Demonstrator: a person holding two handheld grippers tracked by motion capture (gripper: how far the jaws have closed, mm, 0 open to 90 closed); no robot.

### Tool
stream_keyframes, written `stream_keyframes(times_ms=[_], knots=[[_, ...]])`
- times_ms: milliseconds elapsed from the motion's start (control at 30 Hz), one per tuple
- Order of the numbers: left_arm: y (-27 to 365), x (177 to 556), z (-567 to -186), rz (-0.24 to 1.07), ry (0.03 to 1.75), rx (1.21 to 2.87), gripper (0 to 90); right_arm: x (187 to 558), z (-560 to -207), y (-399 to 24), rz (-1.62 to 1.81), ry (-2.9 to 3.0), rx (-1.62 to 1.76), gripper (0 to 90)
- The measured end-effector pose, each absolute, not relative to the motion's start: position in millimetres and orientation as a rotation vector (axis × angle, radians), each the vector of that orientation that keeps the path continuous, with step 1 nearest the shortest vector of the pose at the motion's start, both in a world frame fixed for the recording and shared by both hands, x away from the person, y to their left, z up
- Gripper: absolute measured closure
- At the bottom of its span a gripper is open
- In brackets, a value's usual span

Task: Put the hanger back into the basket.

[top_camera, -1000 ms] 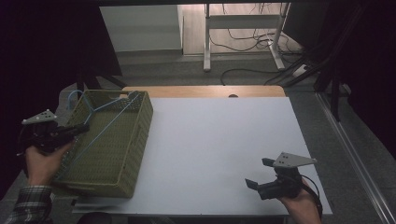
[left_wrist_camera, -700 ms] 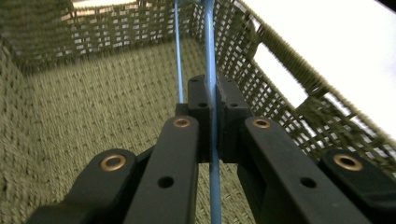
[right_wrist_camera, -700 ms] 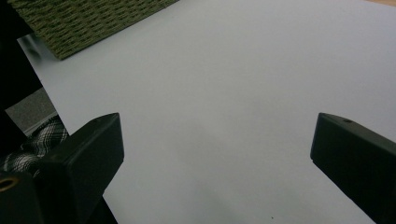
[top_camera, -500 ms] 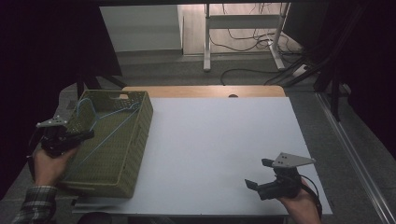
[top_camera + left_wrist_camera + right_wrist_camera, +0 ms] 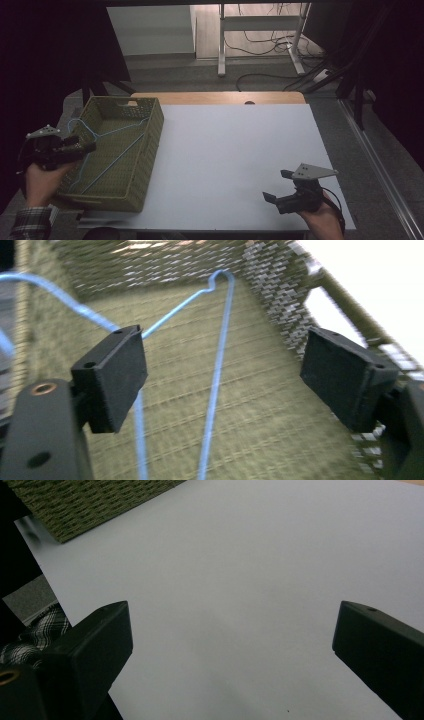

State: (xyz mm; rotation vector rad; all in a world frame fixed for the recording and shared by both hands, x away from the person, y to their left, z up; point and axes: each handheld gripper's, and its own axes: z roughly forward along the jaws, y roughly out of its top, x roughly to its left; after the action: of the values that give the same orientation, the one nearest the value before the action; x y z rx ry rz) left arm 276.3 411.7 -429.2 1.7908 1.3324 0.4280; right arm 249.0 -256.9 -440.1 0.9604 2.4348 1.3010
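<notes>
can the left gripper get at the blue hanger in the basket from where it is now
Probably yes: the left gripper hangs open right over the blue hanger in the open-topped basket, nothing between.

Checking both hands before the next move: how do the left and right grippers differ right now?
The left gripper hangs at the rim of the green woven basket, its jaws having just been opening off the blue wire hanger lying inside. The right gripper hovers over the bare white table, far from the basket, with nothing between its jaws. Both stand open.
</notes>
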Motion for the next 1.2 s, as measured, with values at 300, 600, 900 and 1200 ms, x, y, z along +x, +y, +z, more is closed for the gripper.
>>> stream_keyframes(times_ms=[300, 600, 900, 1200], knots=[[366.7, 254.1, -408.6, 0.366, 1.146, 1.801, 6.5, 248.6, -439.7, -261.8, 1.297, 2.419, 0.977, 2.4], [326.3, 242.0, -399.1, 0.342, 1.037, 1.825, 4.6, 248.6, -441.0, -269.1, 1.27, 2.406, 1.002, 1.7], [282.3, 225.7, -419.6, 0.324, 0.967, 1.913, 1.3, 247.7, -443.1, -282.4, 1.234, 2.373, 1.039, 1.2], [259.8, 212.5, -452.0, 0.295, 0.957, 1.987, 0.1, 247.0, -450.0, -294.3, 1.182, 2.34, 1.078, 1.2]])
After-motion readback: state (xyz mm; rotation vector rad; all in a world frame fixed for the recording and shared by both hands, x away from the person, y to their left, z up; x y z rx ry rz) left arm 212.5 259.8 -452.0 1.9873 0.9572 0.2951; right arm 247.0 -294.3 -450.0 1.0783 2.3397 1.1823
